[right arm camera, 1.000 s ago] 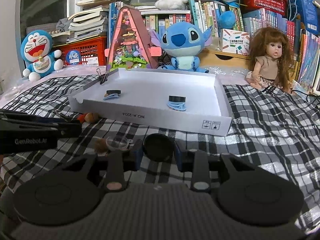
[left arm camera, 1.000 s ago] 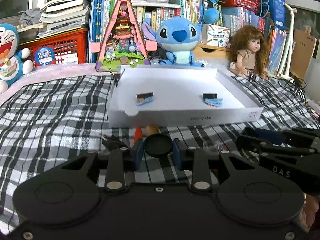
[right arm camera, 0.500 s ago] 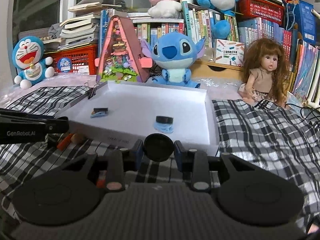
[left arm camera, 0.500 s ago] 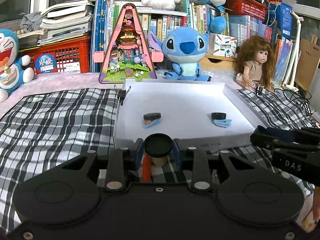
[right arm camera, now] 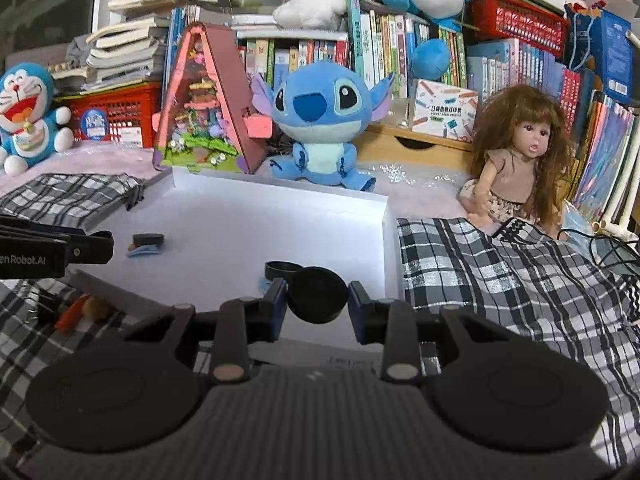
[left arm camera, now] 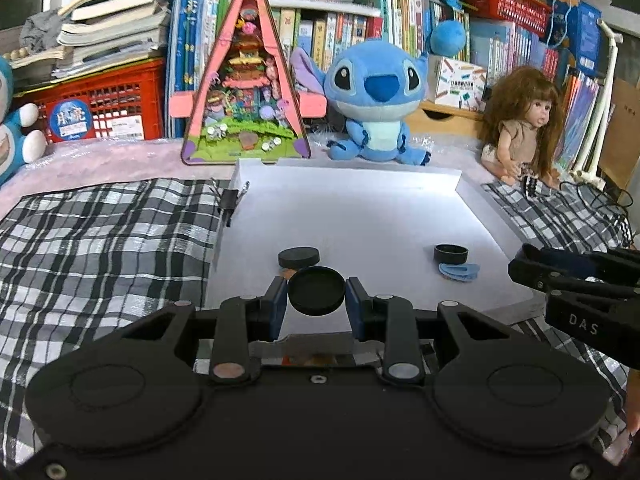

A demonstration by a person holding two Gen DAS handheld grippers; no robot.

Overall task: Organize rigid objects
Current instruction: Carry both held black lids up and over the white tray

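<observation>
- Left gripper (left arm camera: 316, 295) & right gripper (right arm camera: 317, 295) each pinch a black disc over white tray (left arm camera: 480, 216).
- Step: placing. Next: lower, release just ahead of fingers.

Tray (left arm camera: 476, 200) on cloth (left arm camera: 104, 232); two caps (left arm camera: 299, 257) (left arm camera: 451, 253) inside near the front wall, left and right. Doll (left arm camera: 520, 120) behind tray, right; plush (left arm camera: 376, 100) behind centre.

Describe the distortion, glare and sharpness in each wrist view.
Left wrist view: fisheye bends the bookshelf and dark corners vignette the frame; the white tray floor looks evenly bright, nearly washed out. Right wrist view: same barrel bending; the doll stays fairly sharp, and the gripper body at the bottom looks soft.
</observation>
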